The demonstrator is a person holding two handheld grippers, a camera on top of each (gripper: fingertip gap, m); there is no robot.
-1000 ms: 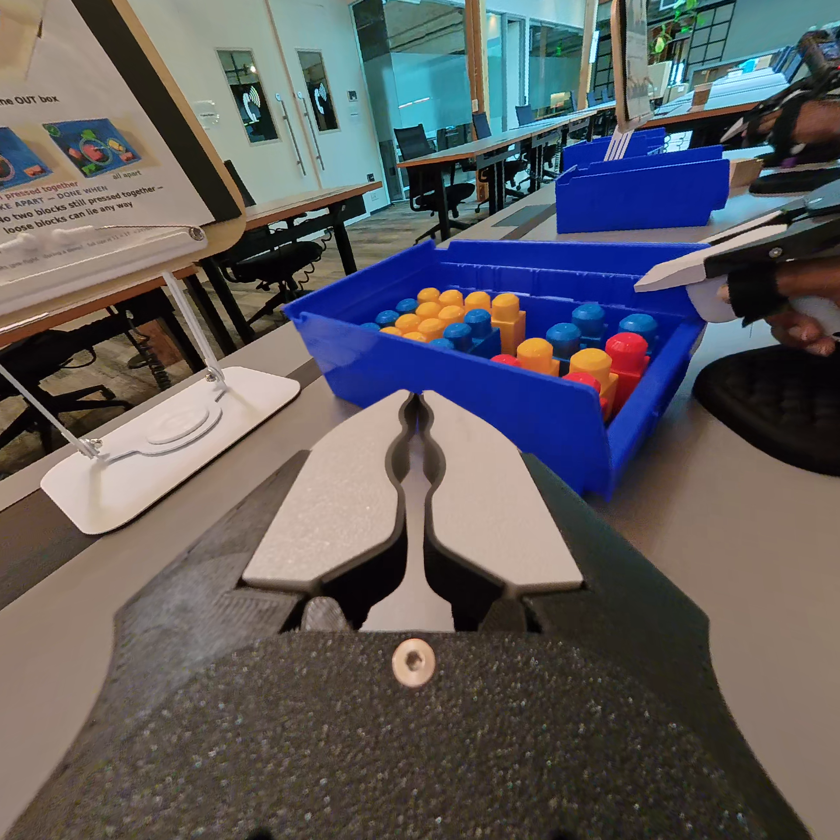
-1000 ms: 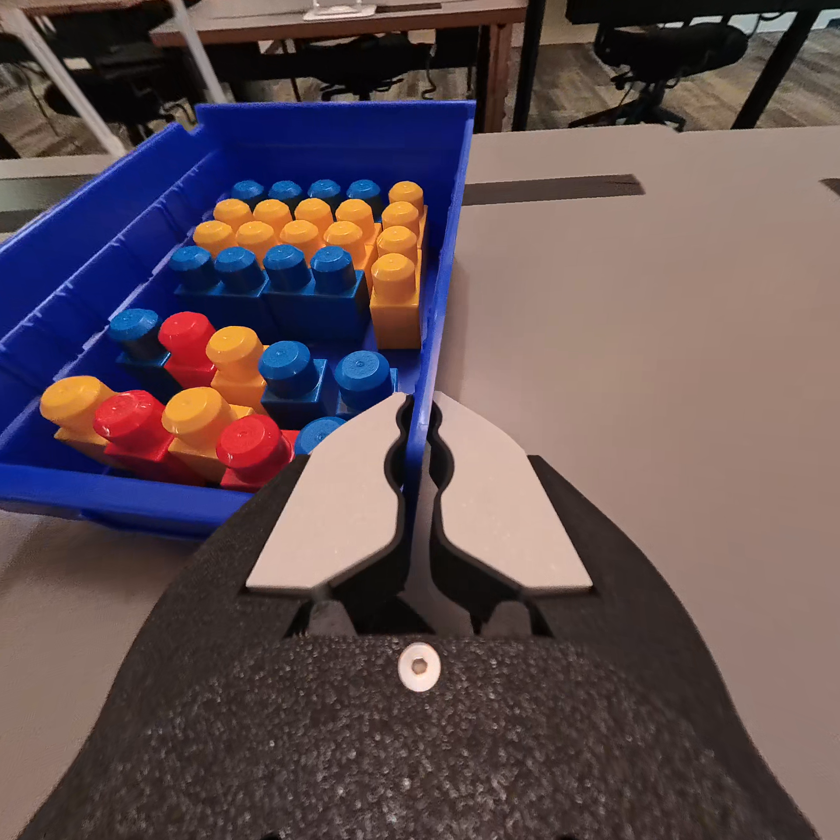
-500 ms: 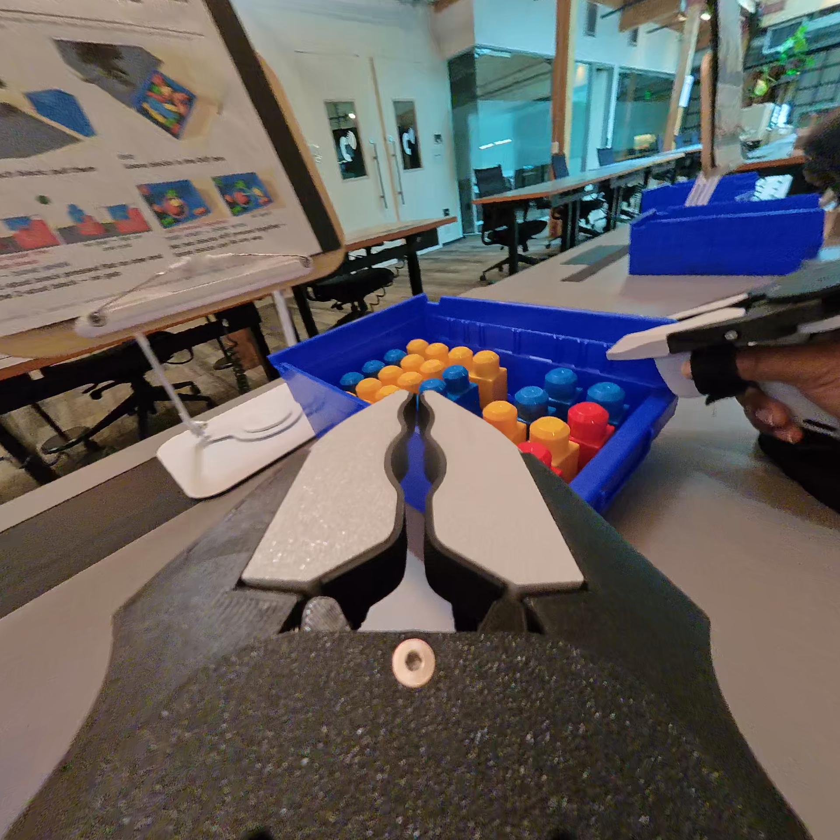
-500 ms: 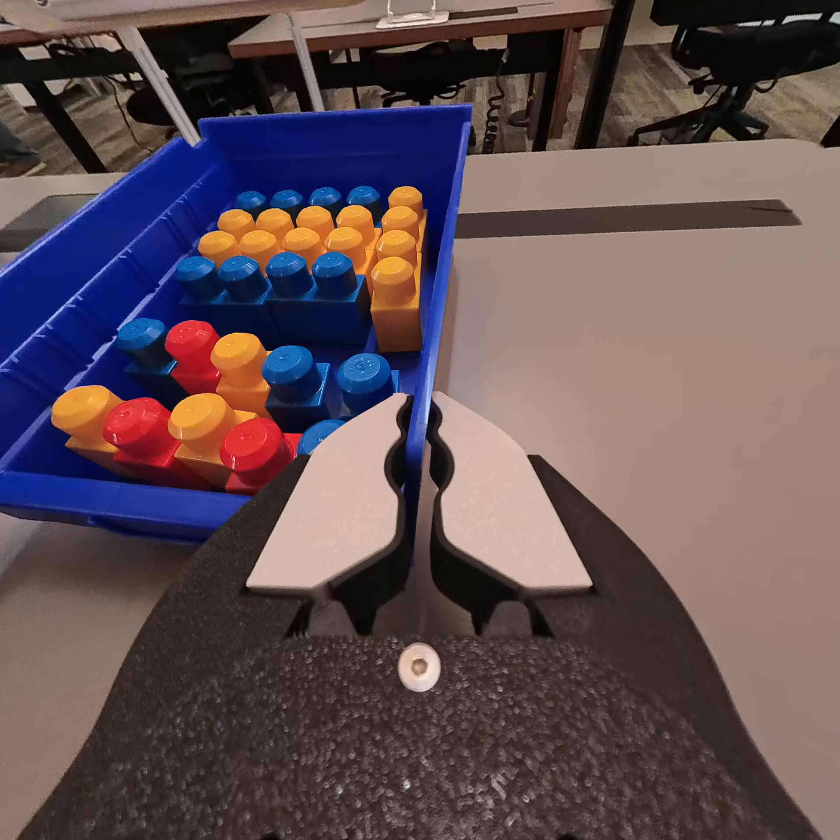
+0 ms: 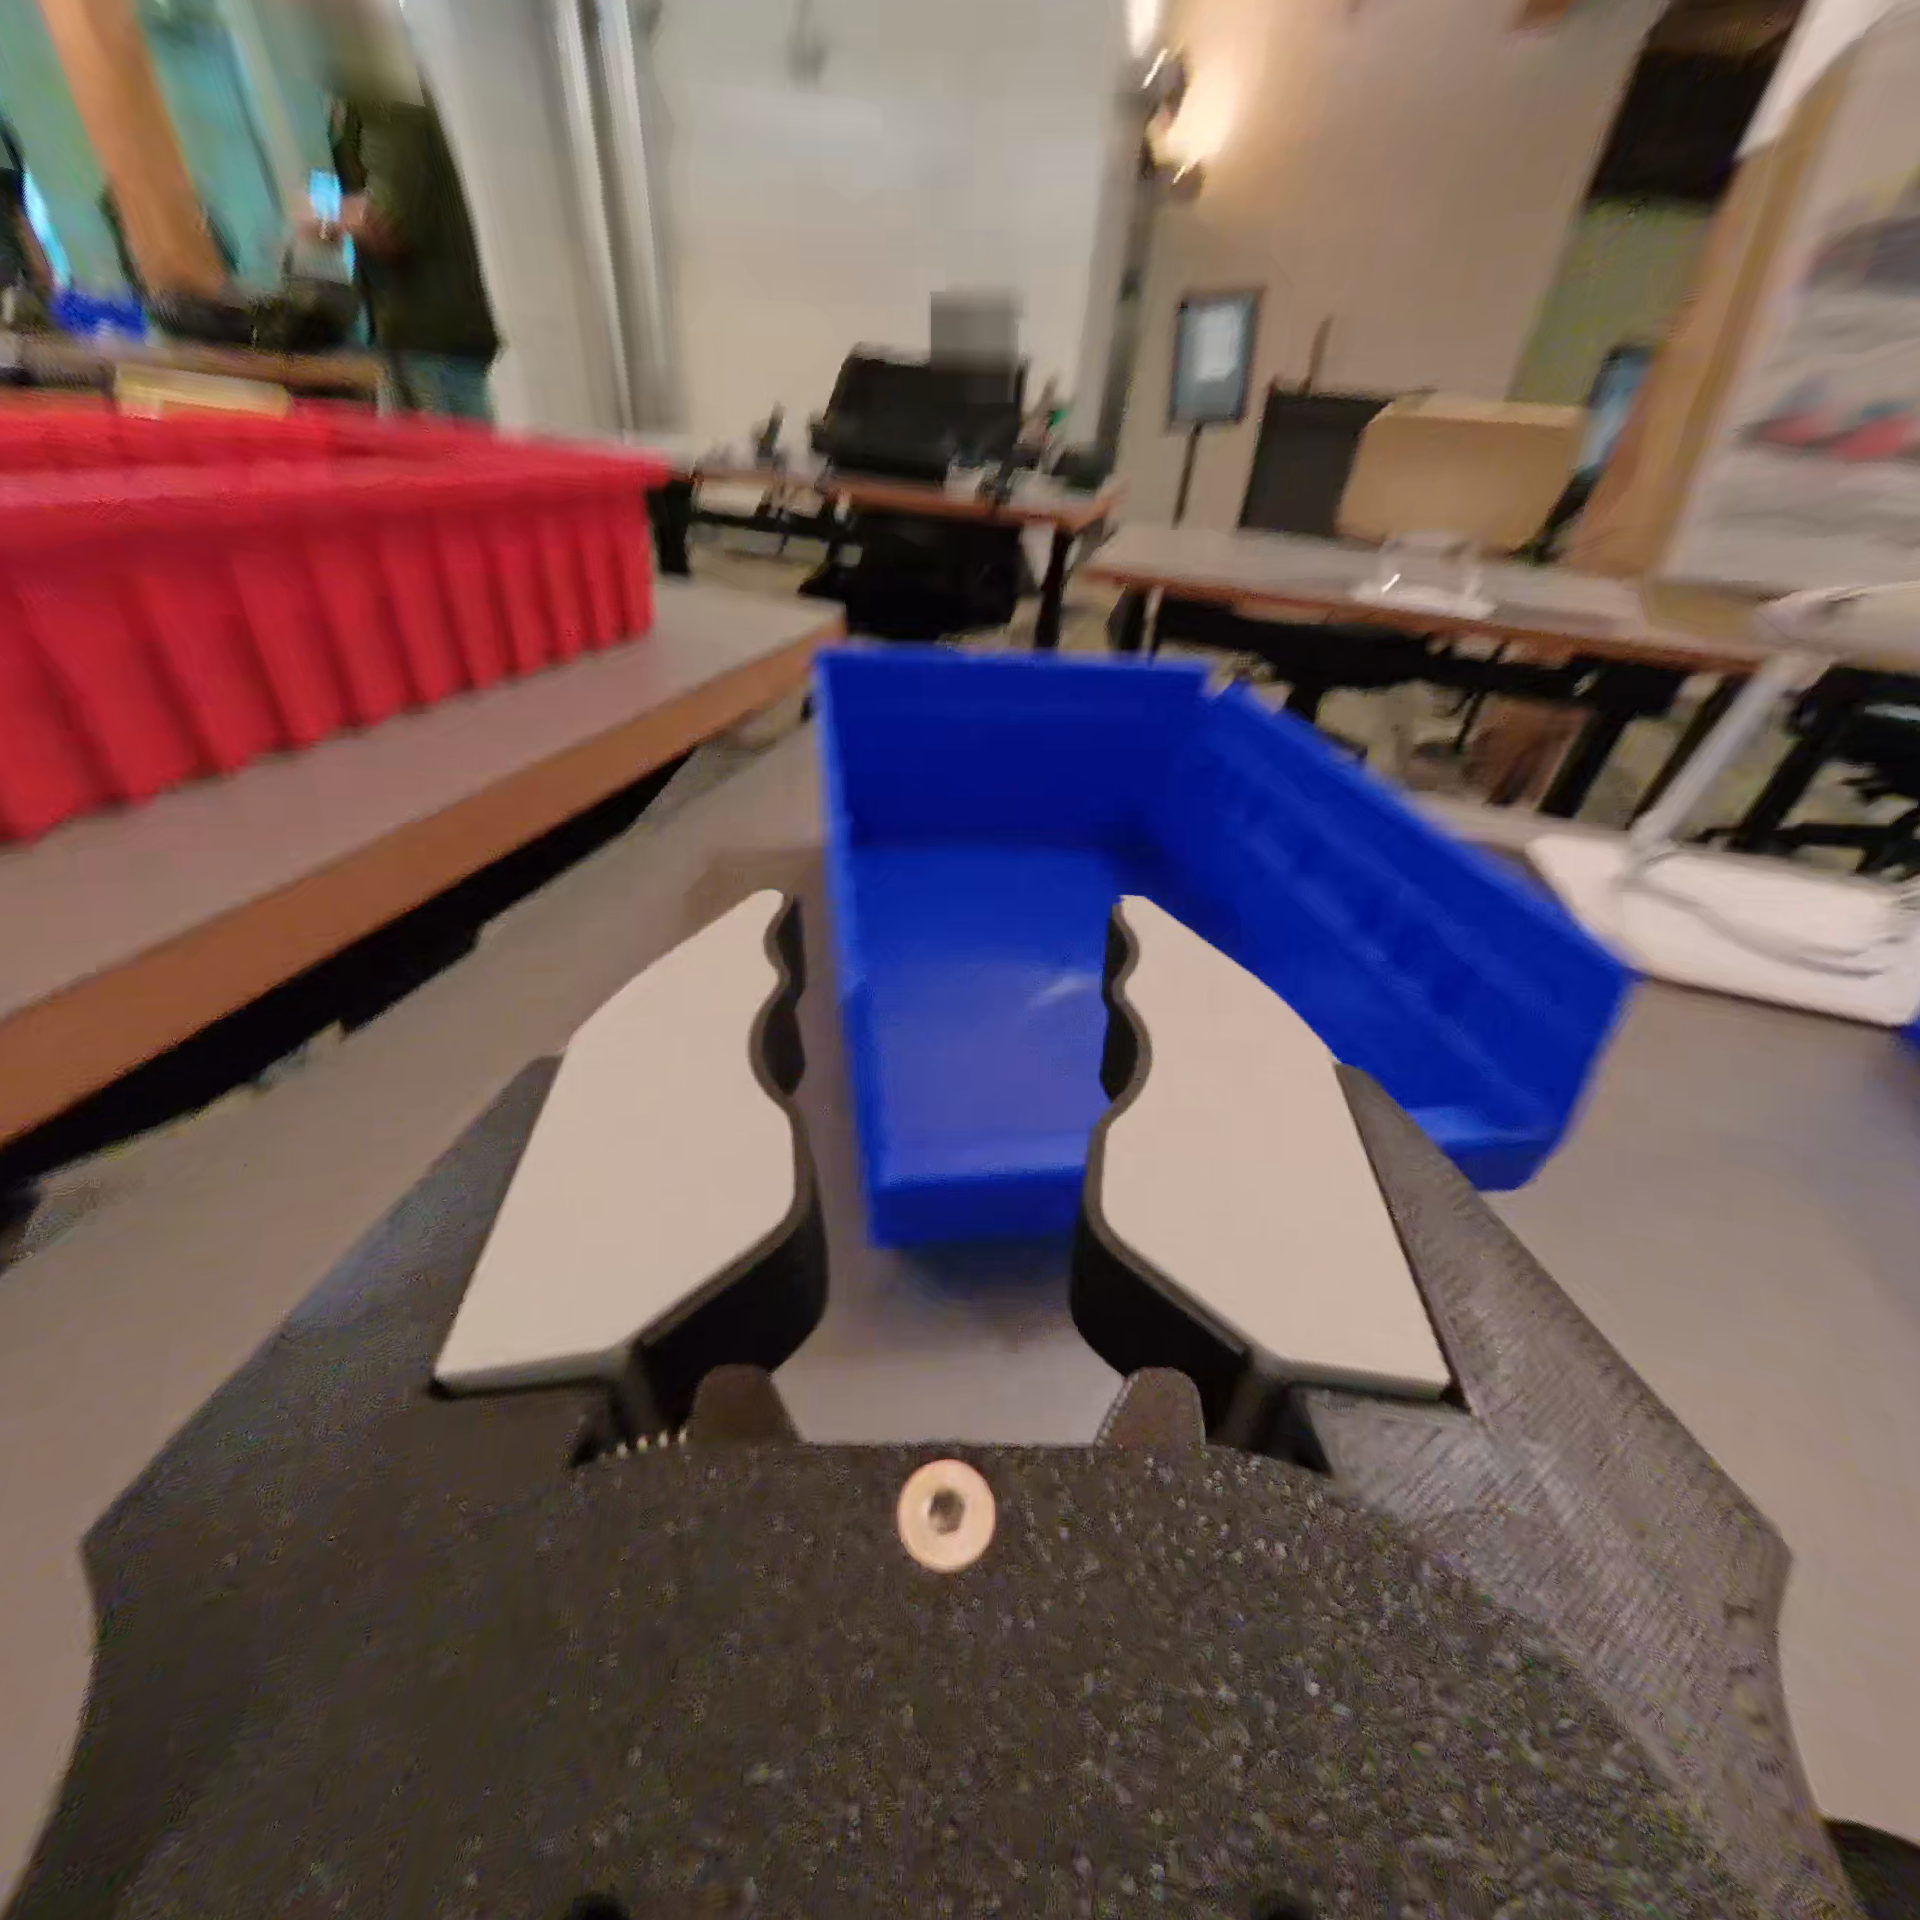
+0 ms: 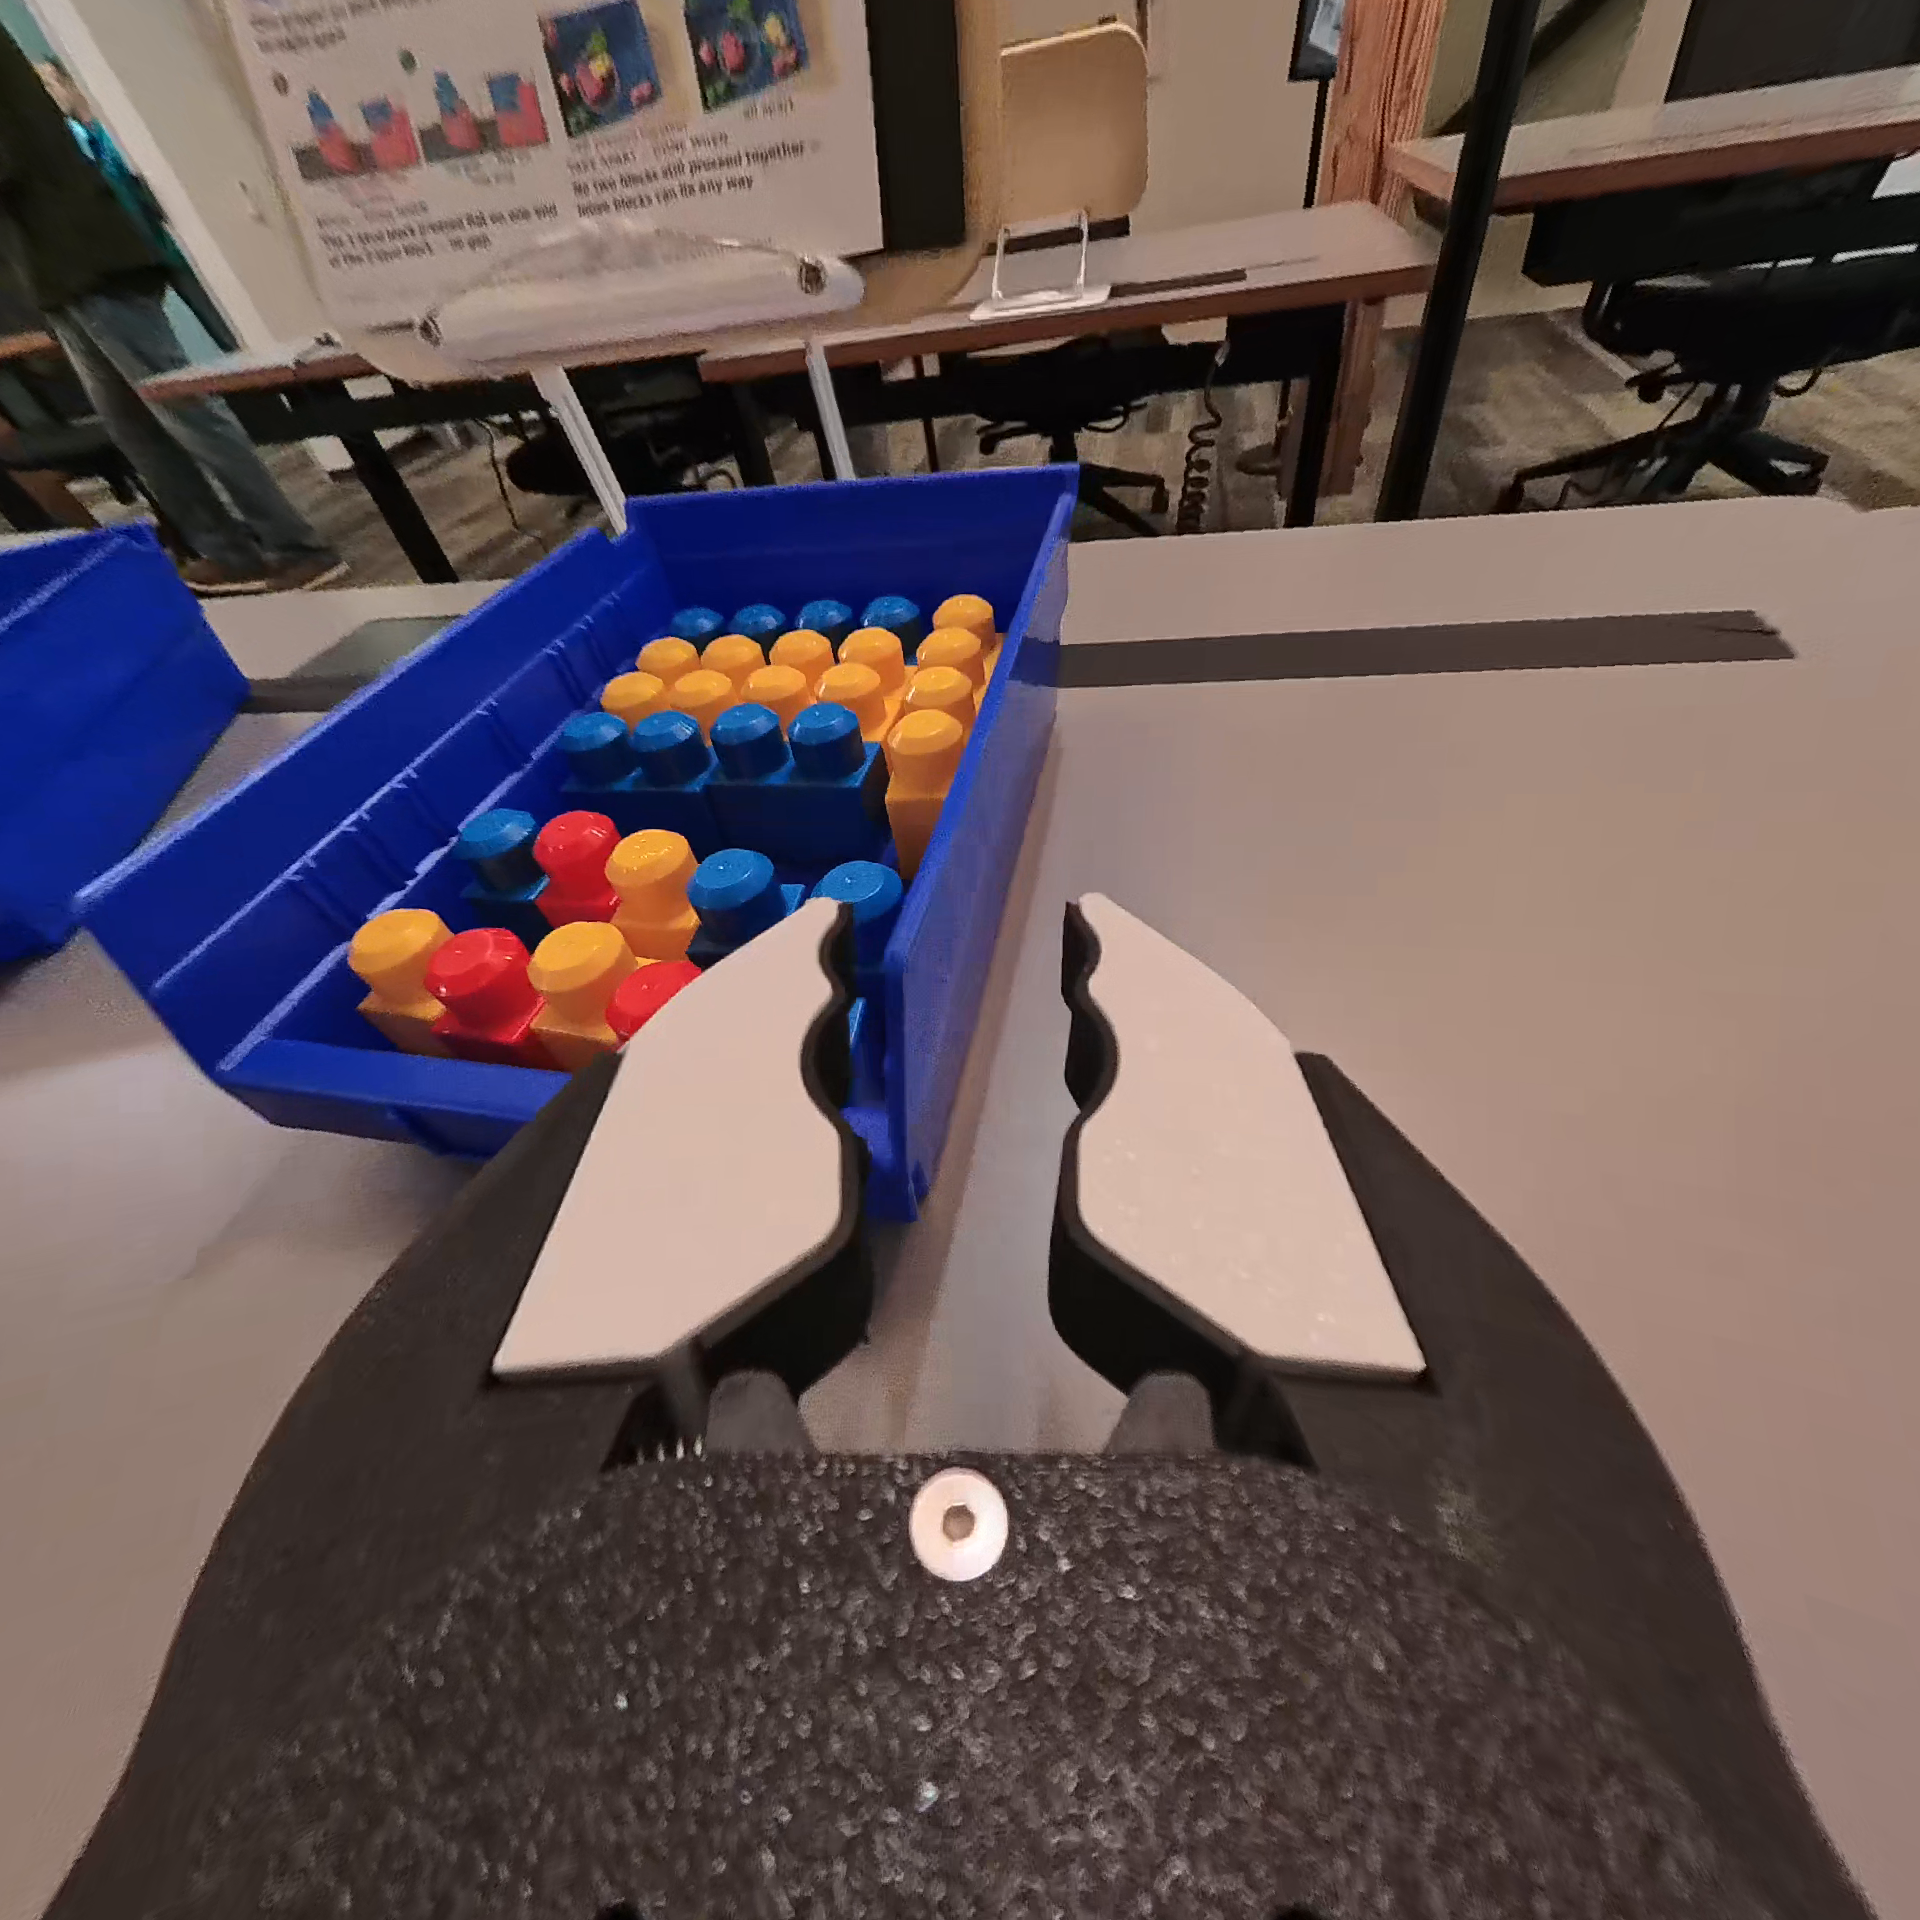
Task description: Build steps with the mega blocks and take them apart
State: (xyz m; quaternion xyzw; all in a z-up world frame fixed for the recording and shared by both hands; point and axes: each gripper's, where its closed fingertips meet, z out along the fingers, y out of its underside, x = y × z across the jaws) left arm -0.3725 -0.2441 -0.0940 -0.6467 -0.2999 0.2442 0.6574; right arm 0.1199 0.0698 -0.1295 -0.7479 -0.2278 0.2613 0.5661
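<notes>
Mega blocks [image 6: 727, 769] in blue, yellow and red are seen standing studs-up inside a blue bin [image 6: 966, 935] on the grey table [image 6: 1455, 883] in the right wrist view. At the far end of that bin, a row of blue studs is backed against the wall, yellow studs are packed in front of it, and a yellow column [image 6: 920, 779] is set against the right wall. Blue blocks [image 6: 748, 769] are placed across the middle, and mixed red, yellow and blue pieces are gathered at the near end. The right gripper [image 6: 951, 920] is held with its jaws spread and nothing between them, its left finger above the bin's near right corner. A second blue bin [image 5: 1299, 894] is shown in the blurred left wrist view with only its bare floor visible; its edge is also caught at the left of the right wrist view. The left gripper [image 5: 951, 920] is likewise spread wide and empty, just before that bin. A red bin [image 5: 312, 582] is seen on a neighbouring table.
</notes>
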